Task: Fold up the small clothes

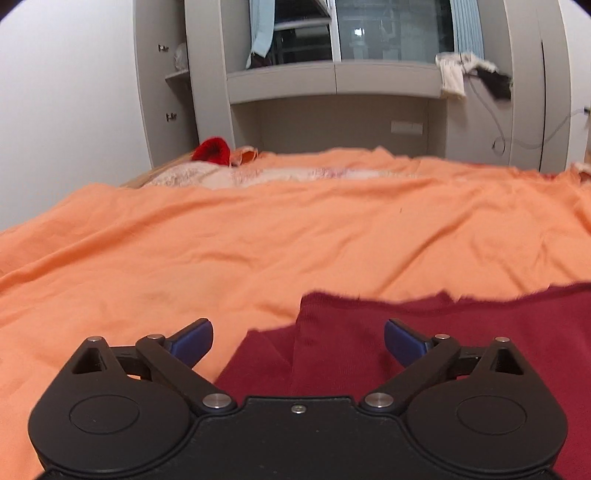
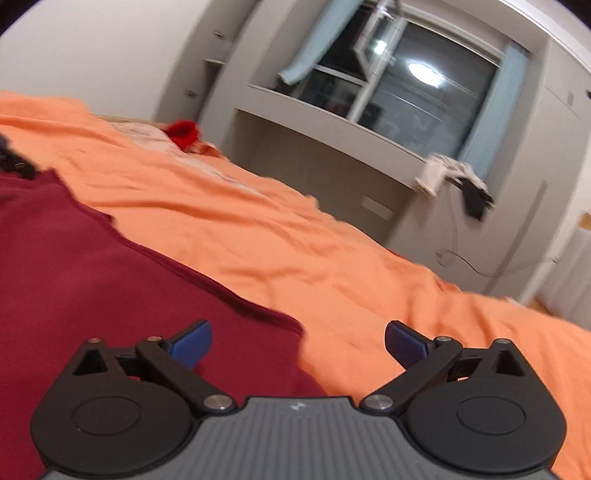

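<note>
1. the dark red garment (image 1: 424,343) lay flat on the orange bed sheet (image 1: 258,240), at the near edge of the bed, with one layer folded over another along a crease at its left side.
2. the left gripper (image 1: 298,341) hovered over the garment's left corner, its jaws spread wide; the blue pads (image 1: 194,341) pinched nothing, and the cloth lay below them.
3. the right gripper (image 2: 298,343) stood over the garment's right corner (image 2: 110,295), its jaws likewise spread wide and empty, one pad above the red cloth and the other above the orange sheet.
4. a bright red knitted item (image 1: 212,149) sat at the far side of the bed, beside pale patterned bedding (image 1: 192,177).
5. as for storage, the grey built-in cabinet (image 1: 332,77) showed an open side shelf (image 1: 177,75) bearing a pale object too blurred to name.
6. a whitish cloth (image 1: 452,74) hung over the ledge below the window (image 1: 391,29), next to a dark item (image 1: 496,83).
</note>
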